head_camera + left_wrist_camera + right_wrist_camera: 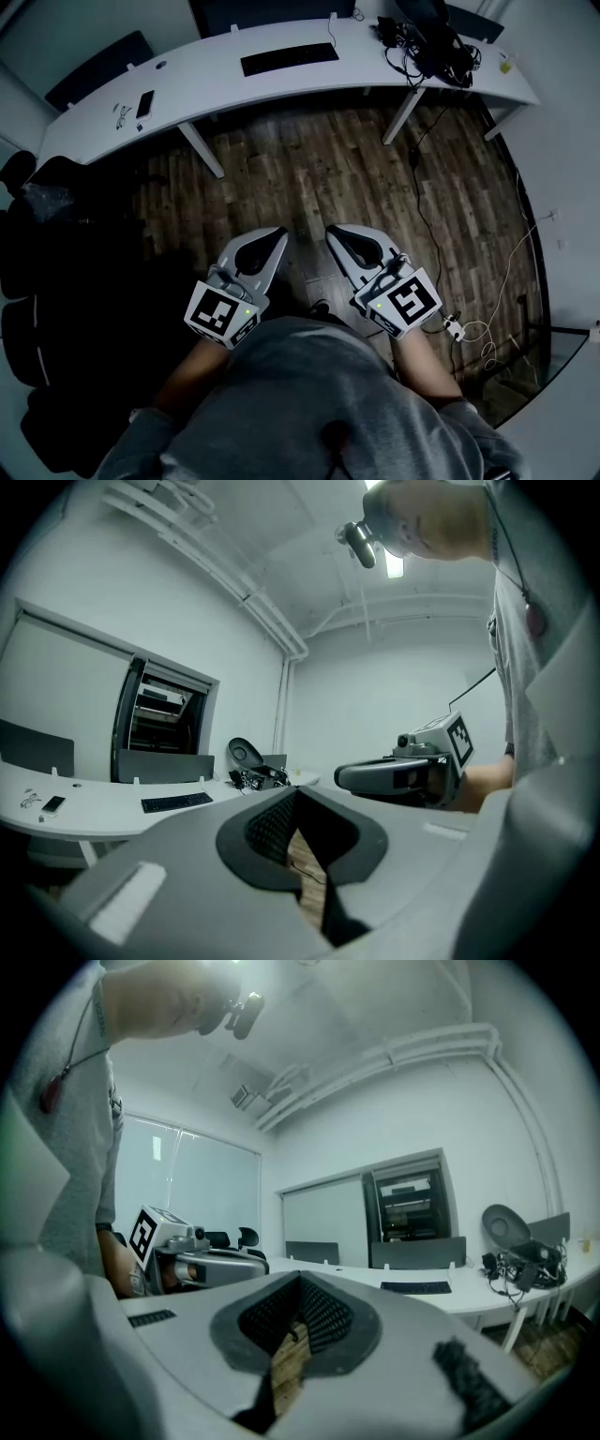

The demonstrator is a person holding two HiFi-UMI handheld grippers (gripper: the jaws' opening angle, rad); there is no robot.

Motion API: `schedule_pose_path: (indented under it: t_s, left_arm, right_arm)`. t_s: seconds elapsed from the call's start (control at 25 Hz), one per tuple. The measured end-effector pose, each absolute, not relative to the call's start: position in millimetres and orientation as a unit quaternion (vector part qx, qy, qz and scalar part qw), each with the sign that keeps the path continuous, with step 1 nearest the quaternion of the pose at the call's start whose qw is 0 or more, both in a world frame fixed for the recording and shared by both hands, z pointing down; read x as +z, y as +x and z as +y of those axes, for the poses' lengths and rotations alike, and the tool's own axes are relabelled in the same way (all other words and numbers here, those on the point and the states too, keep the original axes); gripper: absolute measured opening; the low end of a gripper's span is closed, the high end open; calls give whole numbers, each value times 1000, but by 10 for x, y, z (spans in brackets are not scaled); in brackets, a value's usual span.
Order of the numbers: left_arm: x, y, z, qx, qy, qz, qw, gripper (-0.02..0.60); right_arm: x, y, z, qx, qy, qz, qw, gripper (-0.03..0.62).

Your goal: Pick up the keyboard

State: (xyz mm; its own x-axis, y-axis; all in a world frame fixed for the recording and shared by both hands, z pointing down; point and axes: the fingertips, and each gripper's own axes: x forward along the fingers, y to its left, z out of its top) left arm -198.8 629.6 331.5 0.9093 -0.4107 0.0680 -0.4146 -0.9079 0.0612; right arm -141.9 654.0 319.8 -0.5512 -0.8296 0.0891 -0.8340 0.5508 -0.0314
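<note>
On bench (216, 80) middle: keyboard (289, 58)
Over floor (309, 169): left tongs (277, 232), right tongs (335, 230), both closed, empty
Risk: closed tongs may shove keyboard

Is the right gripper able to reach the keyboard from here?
Probably not yet: the right gripper, shut, is near the person's body, the keyboard on the desk across the floor. Nothing blocks the way.

white desk (281, 82) | phone (145, 103) near its left end | cable tangle (433, 45) right | wood floor (309, 178)
</note>
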Motion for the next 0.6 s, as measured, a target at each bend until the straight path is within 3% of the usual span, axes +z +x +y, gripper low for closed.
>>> schedule_pose_path:
  t_s: [0.6]
  left_arm:
    - [3357,-1766,5350,13,976,-214,36,8]
  right_arm:
    - [3254,-1155,5598,44,465,-883,49,5]
